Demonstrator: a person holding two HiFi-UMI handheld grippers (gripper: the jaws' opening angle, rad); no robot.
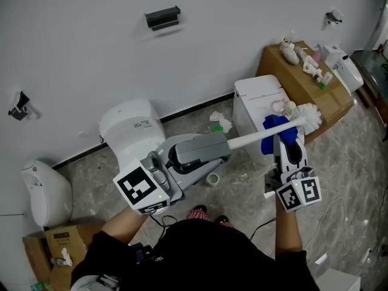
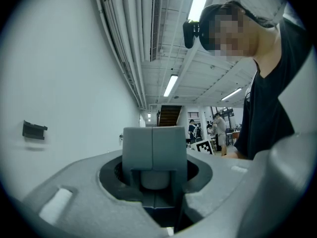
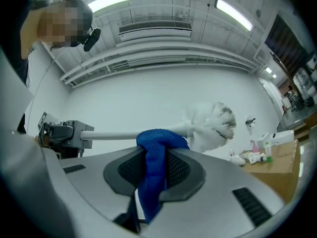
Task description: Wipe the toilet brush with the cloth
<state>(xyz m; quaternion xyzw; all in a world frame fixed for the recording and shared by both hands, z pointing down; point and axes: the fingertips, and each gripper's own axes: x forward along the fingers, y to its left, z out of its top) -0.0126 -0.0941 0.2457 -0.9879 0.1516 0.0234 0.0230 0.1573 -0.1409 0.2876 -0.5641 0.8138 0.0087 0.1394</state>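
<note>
**Cloth on the brush shaft, wiping under way**

The white plastic toilet brush (image 1: 254, 139) is held level in mid-air, its long thin shaft running from a grey grip block (image 2: 154, 150) out to the white bristle head (image 1: 310, 115). The left tongs (image 2: 156, 178) are clamped on that grey block. The right tongs (image 3: 154, 170) are closed on a blue woven cloth (image 3: 159, 145), whose bunched top is folded over the shaft just beside the bristles and touches it.

I judge the wipe to be in progress. The cloth sits at the head end, and a long bare stretch of shaft lies between it and the grip. Nothing shows which parts are clean already. That stretch and the bristle head probably remain to be wiped.

Below lies a grey marbled floor (image 1: 345, 162) with crumpled paper (image 1: 219, 121) on it. A white toilet (image 1: 127, 126) stands by the wall, and beside it a white boxy unit (image 1: 257, 96) and a brown cardboard box (image 1: 291, 80) carrying small bottles. None of these blocks the stroke. The bristles, so near the cloth, could snag it.
</note>
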